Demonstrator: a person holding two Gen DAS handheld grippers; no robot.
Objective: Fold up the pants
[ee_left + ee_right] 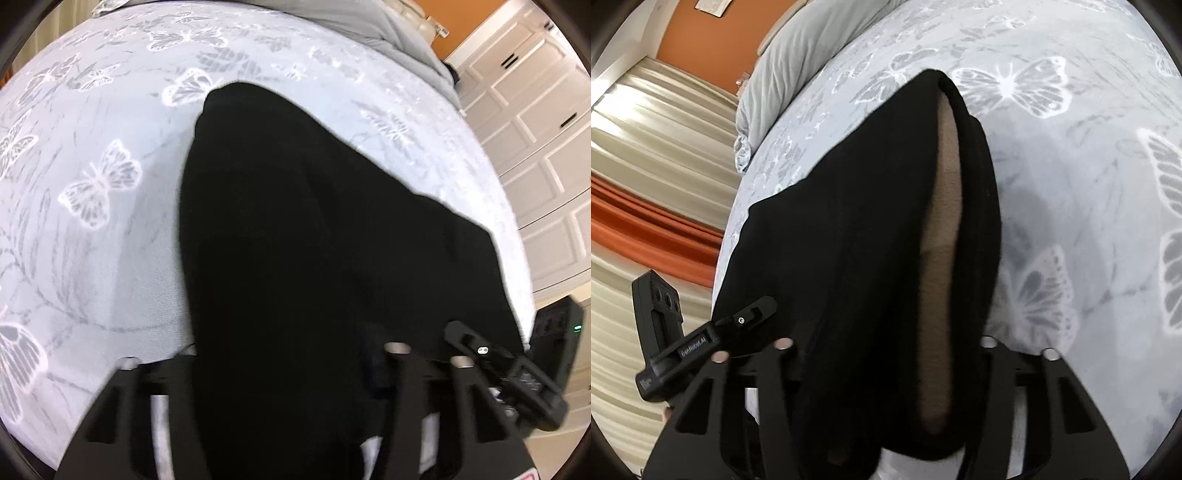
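Gripping the near edge of the black pants [314, 240], the left gripper [280, 369] has cloth bunched between its jaws, apparently to lift and fold. Likewise, the right gripper [886, 354] clamps that edge. Ahead of both, the pants lie on the butterfly-print bedspread [1089, 184], dark, with tan lining [942, 258] showing.

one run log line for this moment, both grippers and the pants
stage: fold in progress | left gripper: shut on black pants | right gripper: shut on black pants, tan lining showing | surface: butterfly bedspread
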